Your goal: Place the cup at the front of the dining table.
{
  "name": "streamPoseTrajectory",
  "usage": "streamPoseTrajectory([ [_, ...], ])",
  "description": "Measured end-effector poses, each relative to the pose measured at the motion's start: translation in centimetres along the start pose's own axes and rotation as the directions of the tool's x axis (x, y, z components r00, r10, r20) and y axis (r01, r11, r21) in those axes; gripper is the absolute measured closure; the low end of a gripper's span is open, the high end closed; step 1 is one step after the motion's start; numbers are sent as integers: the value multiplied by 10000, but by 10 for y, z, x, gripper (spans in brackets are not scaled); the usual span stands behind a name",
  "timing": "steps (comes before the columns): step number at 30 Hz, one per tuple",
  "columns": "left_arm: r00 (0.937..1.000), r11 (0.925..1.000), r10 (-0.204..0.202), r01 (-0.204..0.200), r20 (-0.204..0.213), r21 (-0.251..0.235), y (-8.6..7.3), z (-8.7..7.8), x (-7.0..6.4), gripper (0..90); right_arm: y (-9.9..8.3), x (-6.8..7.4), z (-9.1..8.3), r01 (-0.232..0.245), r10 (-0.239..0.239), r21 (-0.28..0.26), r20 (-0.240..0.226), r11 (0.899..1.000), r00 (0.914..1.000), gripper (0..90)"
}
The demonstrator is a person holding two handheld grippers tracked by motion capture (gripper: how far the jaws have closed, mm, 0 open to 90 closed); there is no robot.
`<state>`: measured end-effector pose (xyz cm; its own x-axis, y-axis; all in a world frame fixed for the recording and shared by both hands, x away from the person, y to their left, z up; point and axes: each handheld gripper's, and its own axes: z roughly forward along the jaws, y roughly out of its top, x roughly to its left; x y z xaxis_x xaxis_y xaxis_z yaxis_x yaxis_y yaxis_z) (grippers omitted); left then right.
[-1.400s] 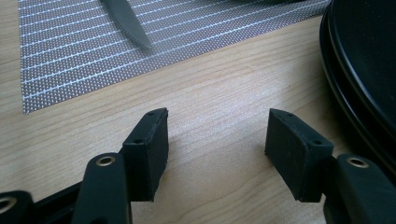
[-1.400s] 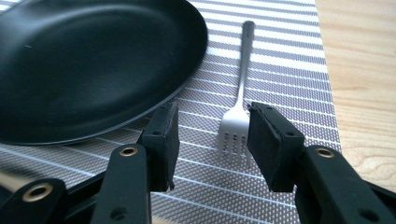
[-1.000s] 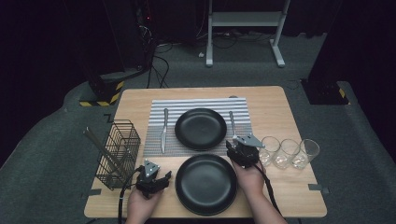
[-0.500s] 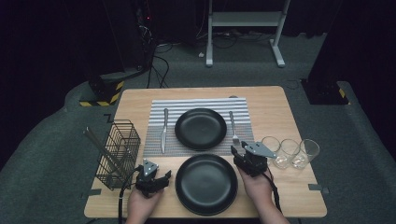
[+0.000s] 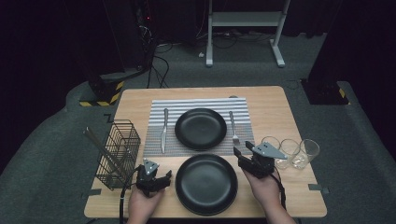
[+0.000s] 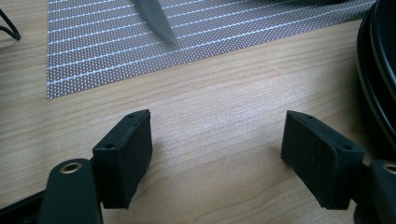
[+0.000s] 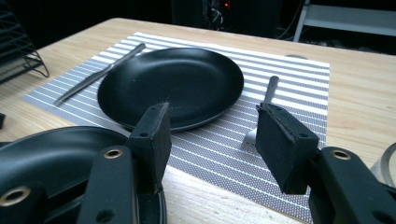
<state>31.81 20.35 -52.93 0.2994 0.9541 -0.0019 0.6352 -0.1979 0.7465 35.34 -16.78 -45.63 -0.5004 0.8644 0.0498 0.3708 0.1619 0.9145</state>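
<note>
Two black plates are on the table: one (image 5: pixel 201 128) (image 7: pixel 173 86) on the striped placemat (image 5: pixel 154 140), the other (image 5: pixel 207 183) (image 7: pixel 56 154) on bare wood near the front edge. A knife (image 5: pixel 163 130) (image 7: pixel 98 74) lies left of the far plate and a fork (image 5: pixel 232 127) (image 7: pixel 264 105) right of it. My left gripper (image 5: pixel 161 179) (image 6: pixel 217 135) is open over bare wood, left of the near plate. My right gripper (image 5: pixel 243 149) (image 7: pixel 212 126) is open by the near plate's right rim, facing the far plate and fork. Neither holds anything.
A black wire basket (image 5: pixel 119 154) stands at the left with a long utensil leaning in it. Three clear glasses (image 5: pixel 289 149) sit in a row just right of my right gripper. The knife tip (image 6: pixel 156 18) and near plate rim (image 6: pixel 378 70) show ahead of the left jaws.
My right gripper has drifted a little right and back toward the front edge, turning so its grey plate shows. The left gripper has stayed put.
</note>
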Motion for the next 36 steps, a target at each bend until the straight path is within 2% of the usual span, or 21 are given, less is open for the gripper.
streamPoseTrajectory([
  [3, 10000, 10000, -30, 30, -50, 61, 0, 0, 0, 208, 1, 3, -4, 169, -169, -45, -22, 9998, 9999, 442],
  [10, 10000, 9999, 51, -51, -6, 123, 0, 0, -1, 179, 5, 3, -6, 203, -204, -23, -148, 9998, 9997, 436],
  [28, 10000, 10000, 27, -27, -38, 92, 0, 0, -1, 184, 10, -22, -16, -237, 238, -141, 52, 9996, 9997, 442],
  [32, 10000, 9999, 67, -68, 31, 114, 0, 1, -1, 172, 11, -25, -19, -97, 99, -143, 147, 9999, 9998, 443],
  [36, 9999, 9999, 82, -83, 74, 129, 0, 1, -2, 155, 12, -30, -20, -237, 241, -189, 196, 9995, 9995, 438],
])
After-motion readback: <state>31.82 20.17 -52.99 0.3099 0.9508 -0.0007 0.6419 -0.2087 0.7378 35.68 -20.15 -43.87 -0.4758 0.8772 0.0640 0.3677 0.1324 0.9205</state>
